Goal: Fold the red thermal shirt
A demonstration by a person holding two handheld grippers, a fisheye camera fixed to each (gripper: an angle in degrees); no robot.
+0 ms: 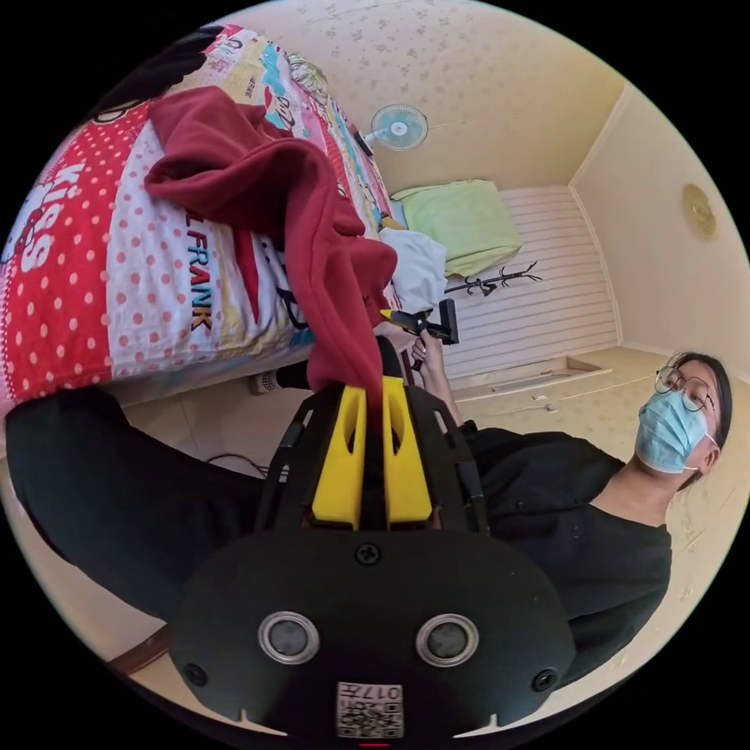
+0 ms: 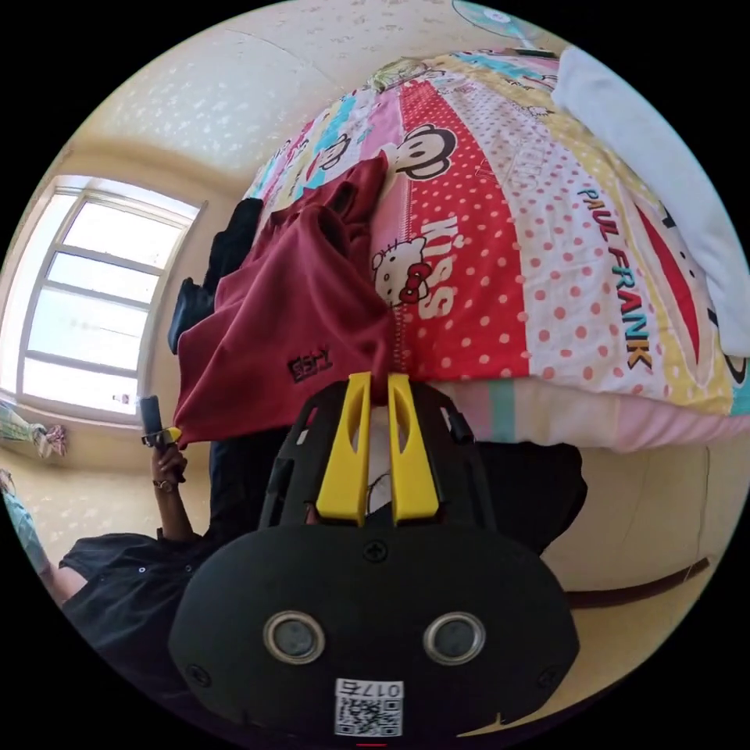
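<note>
Shirt [image 1: 258, 180] of red thermal fabric, lifted off the cartoon-print bedspread [image 1: 117, 273] with its far end still lying there. Left gripper [image 1: 373, 387] and right gripper [image 2: 379, 383] each have both yellow jaws clamped on its edge.

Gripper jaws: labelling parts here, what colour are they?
Yellow, on black bodies; clearest on the right gripper in the right gripper view.

shirt [image 2: 297, 312]: matt red knit cloth
bedspread [image 2: 547, 258]: smooth printed cloth
fingers [image 1: 344, 461]: smooth yellow plastic
floor [image 1: 594, 406]: glossy
</note>
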